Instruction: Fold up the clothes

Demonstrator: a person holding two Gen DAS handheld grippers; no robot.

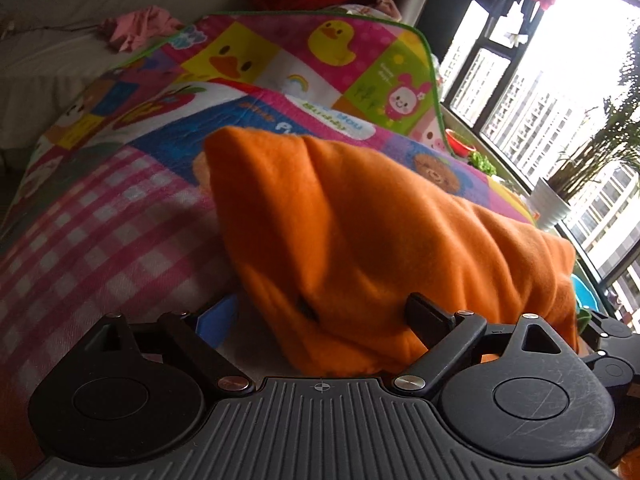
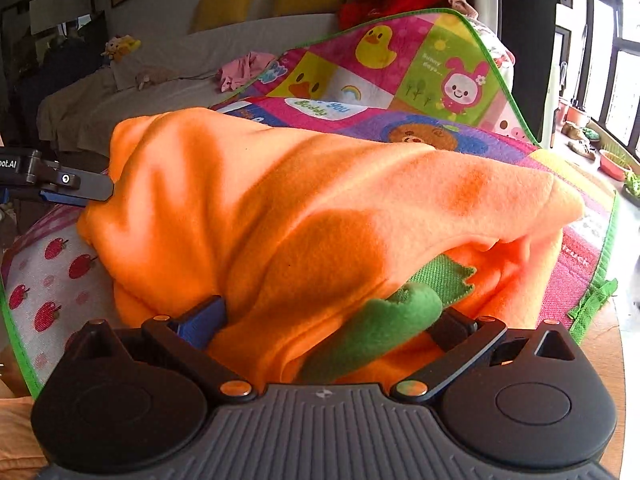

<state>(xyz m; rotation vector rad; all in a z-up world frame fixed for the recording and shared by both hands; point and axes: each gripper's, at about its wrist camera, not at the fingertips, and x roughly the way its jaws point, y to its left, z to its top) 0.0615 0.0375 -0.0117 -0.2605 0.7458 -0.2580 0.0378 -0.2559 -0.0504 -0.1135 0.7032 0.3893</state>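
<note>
Both tongs grip the orange fleece (image 2: 312,208) bunched over the patterned mat (image 2: 424,68): left tongs (image 1: 320,316) clenched on one edge, right tongs (image 2: 332,324) pinching its green trim (image 2: 384,324).

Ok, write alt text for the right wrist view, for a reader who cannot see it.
An orange fleece garment fills the view, bunched between the fingers of the right gripper, with a green fleece piece poking out near the right finger. It lies on a colourful cartoon play mat, and the left gripper meets the garment's left edge.
</note>
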